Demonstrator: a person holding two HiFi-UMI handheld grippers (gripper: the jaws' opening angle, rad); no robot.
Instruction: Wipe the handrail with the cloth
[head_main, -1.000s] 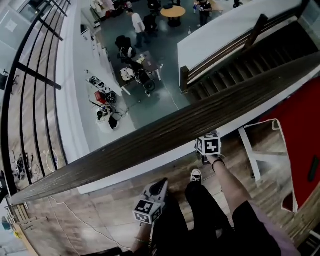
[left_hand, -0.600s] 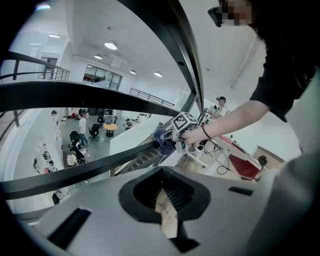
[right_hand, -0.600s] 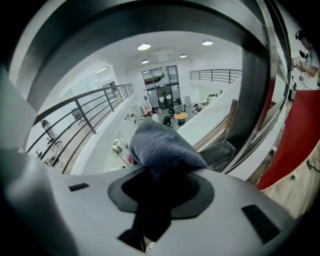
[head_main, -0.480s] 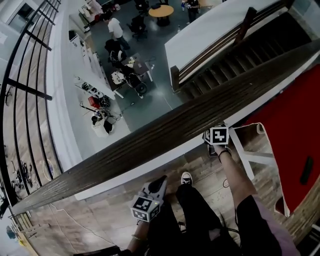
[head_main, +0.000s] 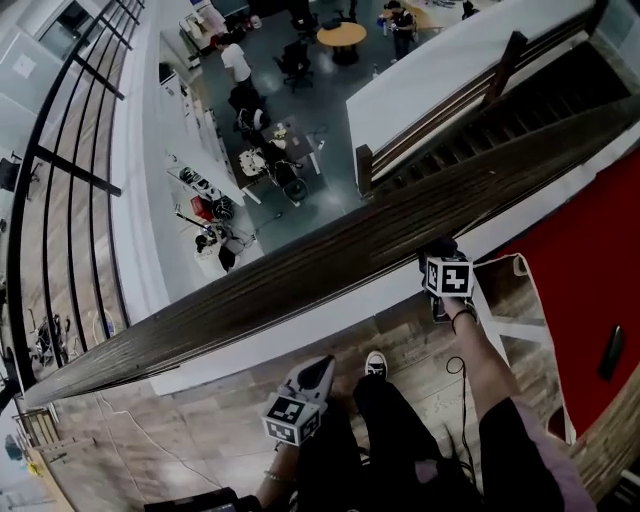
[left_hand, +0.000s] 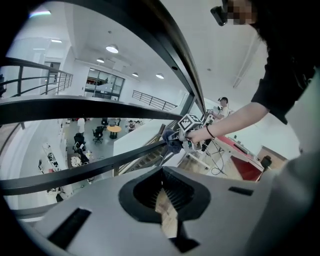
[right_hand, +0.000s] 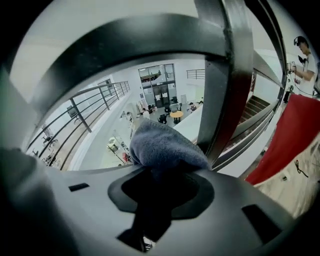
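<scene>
The right tongs (right_hand: 157, 175) were clamped on the grey-blue fleecy cloth (right_hand: 165, 147), held at the near edge of the long dark wooden handrail (head_main: 300, 275). The wiping stroke seemed to be in hand. The left tongs (left_hand: 162, 202) hung together, empty, below the rail. The next move would need steady pressure while sliding the cloth along.

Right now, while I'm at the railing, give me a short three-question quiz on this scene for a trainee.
1. True or false: the right hand-held gripper is shut on the cloth.
2. Where is that gripper? A, at the wooden handrail; B, down on the floor; C, on a chair.
3. Fill in: the left hand-held gripper holds ___.

Key: 1 true; 2 A; 3 nothing.
</scene>
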